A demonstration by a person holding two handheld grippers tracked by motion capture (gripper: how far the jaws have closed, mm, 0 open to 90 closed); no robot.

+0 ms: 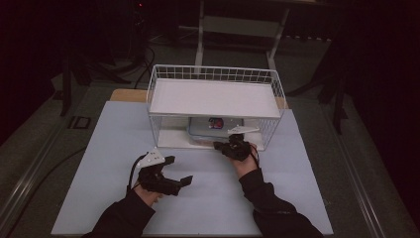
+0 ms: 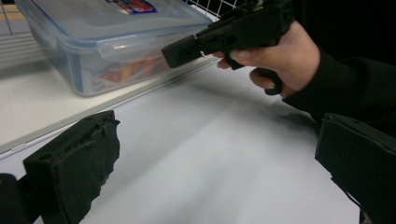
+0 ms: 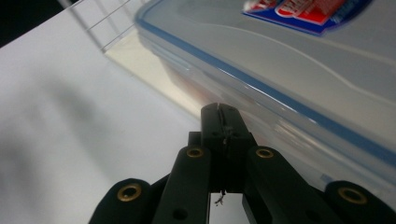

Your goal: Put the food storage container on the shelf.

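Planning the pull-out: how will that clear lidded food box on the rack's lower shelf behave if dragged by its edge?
The food box looks like rigid plastic, so it probably slides whole rather than flexing. Low and wide, it seems unlikely to tip. Its smooth lid rim may slip from the shut right gripper.

A clear plastic food container (image 2: 116, 42) with a blue-edged lid and a red-and-blue label sits in a white wire rack (image 1: 216, 106) on a pale lavender table mat (image 1: 114, 148), near two black grippers, left (image 1: 179, 171) and right (image 1: 218, 145).
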